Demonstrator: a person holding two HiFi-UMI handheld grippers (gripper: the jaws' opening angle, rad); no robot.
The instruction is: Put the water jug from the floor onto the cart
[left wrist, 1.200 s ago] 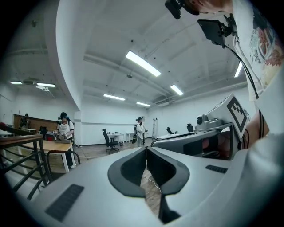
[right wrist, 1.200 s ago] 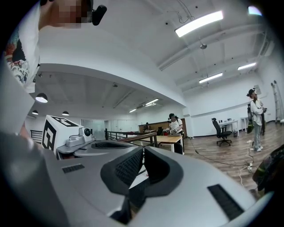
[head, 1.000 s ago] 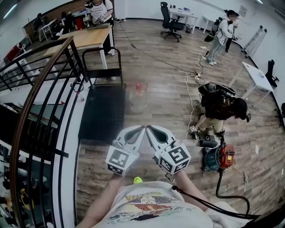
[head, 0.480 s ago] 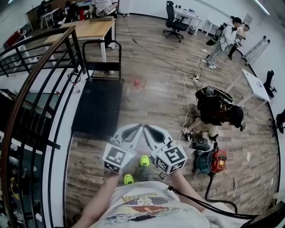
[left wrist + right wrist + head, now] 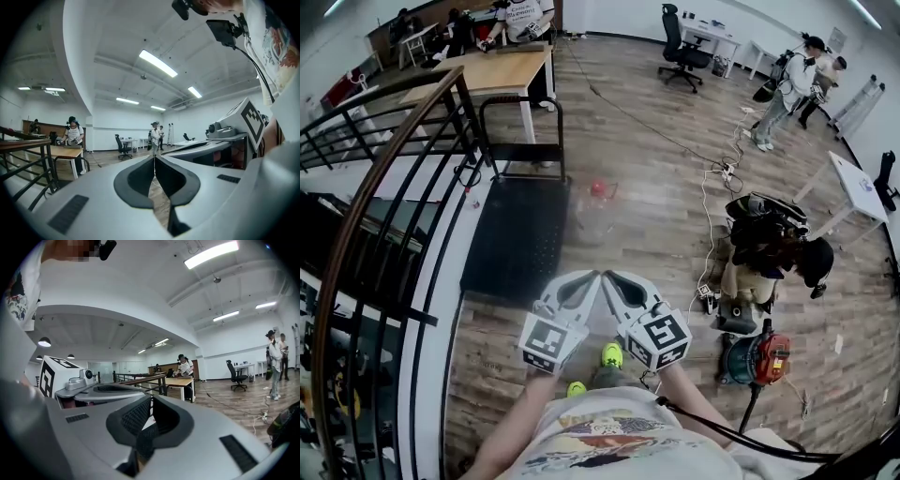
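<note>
My left gripper (image 5: 592,277) and right gripper (image 5: 610,277) have jaws closed; water jug (image 5: 598,210) stands at twelve o'clock, cart (image 5: 517,239) at eleven, railing (image 5: 382,192) at nine

Clear, red-capped water jug (image 5: 596,216) stands just beside black cart (image 5: 517,239).

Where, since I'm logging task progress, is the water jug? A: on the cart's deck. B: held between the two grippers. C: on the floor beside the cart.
C: the head view shows the water jug standing on the wood floor just right of the cart.
</note>
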